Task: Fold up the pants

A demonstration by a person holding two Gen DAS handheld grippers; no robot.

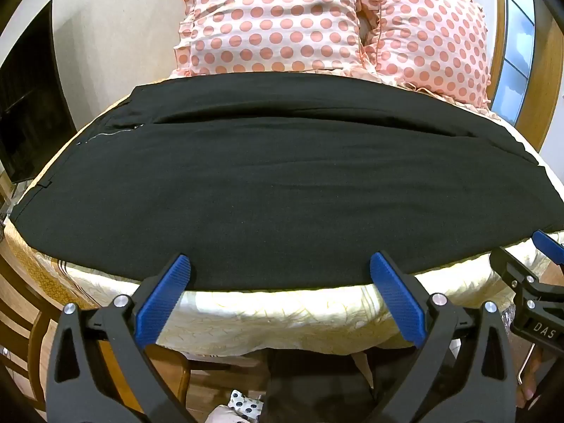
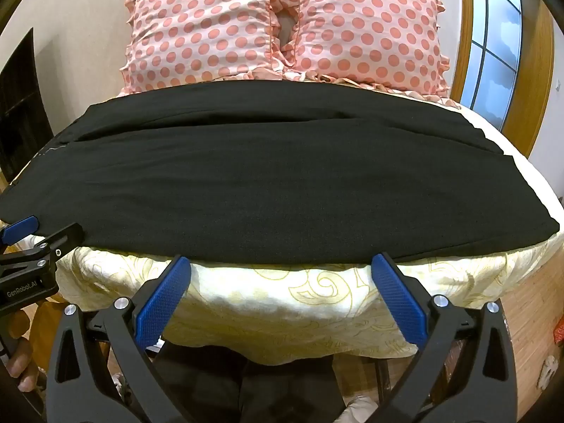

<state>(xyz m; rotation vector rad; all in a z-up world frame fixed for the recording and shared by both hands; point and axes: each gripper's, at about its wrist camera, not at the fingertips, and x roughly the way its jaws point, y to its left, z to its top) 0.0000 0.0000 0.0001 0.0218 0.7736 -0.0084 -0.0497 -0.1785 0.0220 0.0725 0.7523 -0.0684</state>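
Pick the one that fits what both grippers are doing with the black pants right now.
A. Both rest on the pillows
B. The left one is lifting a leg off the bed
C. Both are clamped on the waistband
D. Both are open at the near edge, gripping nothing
D: the left gripper and the right gripper each stand with jaws wide apart at the near edge of the black pants, which lie flat on the bed, no cloth pinched.

We hold left gripper [image 1: 280, 264] and right gripper [image 2: 281, 266] side by side at near edge, jaws wide apart, blue pads [image 1: 164, 299] empty.
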